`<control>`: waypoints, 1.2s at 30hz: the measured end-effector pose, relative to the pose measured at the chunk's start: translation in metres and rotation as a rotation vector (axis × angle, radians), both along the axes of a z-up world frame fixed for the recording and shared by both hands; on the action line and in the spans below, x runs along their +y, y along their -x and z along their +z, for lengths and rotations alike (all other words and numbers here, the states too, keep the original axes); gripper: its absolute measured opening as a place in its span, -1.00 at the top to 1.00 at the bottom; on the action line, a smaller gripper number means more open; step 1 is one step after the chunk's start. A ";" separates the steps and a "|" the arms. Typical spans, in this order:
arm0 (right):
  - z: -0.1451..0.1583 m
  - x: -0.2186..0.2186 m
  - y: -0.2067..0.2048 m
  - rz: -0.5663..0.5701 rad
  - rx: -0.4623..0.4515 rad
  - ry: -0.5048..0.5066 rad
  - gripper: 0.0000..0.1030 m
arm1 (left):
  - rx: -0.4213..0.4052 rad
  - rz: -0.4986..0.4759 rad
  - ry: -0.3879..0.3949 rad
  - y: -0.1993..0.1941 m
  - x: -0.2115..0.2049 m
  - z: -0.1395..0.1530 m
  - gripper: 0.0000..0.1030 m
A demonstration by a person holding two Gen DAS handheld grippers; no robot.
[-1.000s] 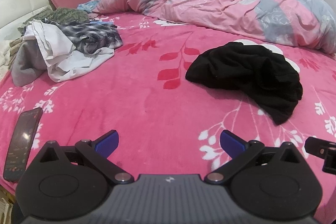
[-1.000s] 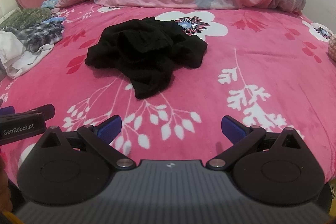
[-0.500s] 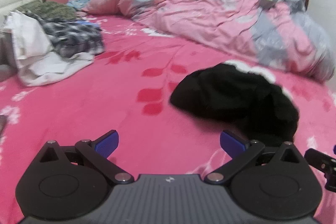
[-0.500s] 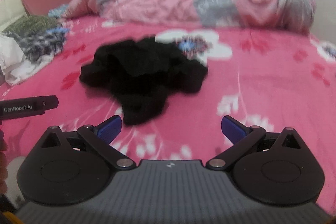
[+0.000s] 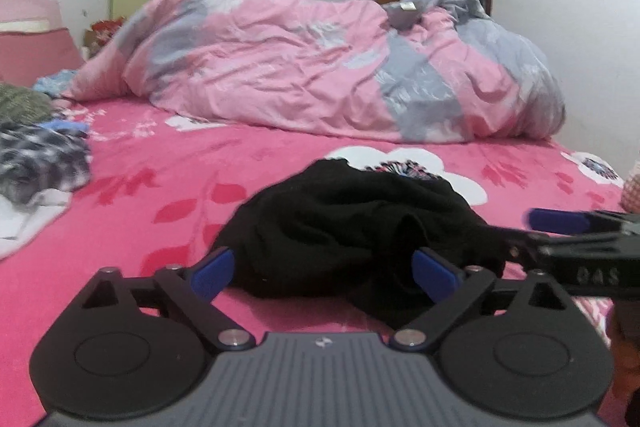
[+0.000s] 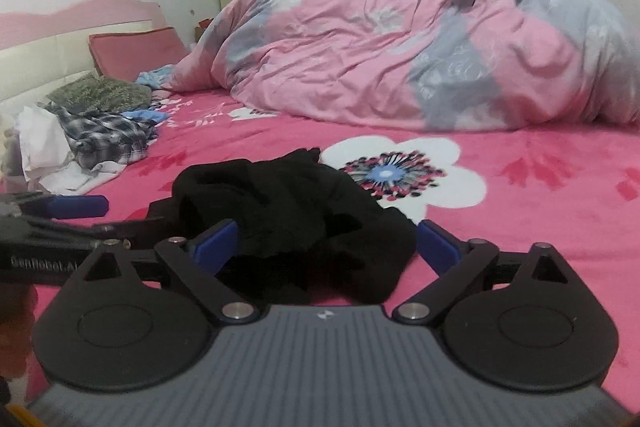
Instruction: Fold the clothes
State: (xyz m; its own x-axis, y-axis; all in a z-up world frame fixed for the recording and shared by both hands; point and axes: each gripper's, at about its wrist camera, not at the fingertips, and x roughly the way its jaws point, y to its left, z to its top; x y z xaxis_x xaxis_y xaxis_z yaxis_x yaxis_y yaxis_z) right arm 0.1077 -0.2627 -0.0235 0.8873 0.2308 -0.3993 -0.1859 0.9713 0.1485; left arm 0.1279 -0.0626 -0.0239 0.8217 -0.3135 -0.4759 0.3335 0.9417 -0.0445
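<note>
A crumpled black garment (image 5: 344,223) lies on the pink flowered bed sheet (image 5: 160,195); it also shows in the right wrist view (image 6: 288,215). My left gripper (image 5: 324,271) is open and low over the bed, its blue-tipped fingers on either side of the garment's near edge. My right gripper (image 6: 326,247) is open too, straddling the garment's near edge from the right side. Neither holds the cloth. The right gripper also shows at the right of the left wrist view (image 5: 576,239); the left gripper shows at the left of the right wrist view (image 6: 60,219).
A heaped pink and grey duvet (image 5: 328,67) fills the back of the bed. A pile of other clothes, with a plaid shirt (image 6: 108,135) and white cloth (image 6: 40,139), lies at the left by the headboard and a red pillow (image 6: 136,51).
Both grippers have dropped lower and moved forward to the black garment, which now lies between their open fingers. The phone has left the left view.
</note>
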 end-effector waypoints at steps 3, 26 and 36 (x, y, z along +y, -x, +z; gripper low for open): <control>-0.003 -0.005 -0.011 0.057 0.021 -0.035 -0.41 | 0.008 -0.015 0.008 -0.002 0.001 -0.004 -0.47; 0.065 0.044 -0.056 0.597 0.127 -0.517 0.86 | -0.176 -0.015 -0.043 0.006 -0.008 0.001 -0.32; 0.070 0.040 -0.025 0.525 0.093 -0.521 -0.21 | -0.070 0.144 0.124 -0.008 0.044 -0.003 0.87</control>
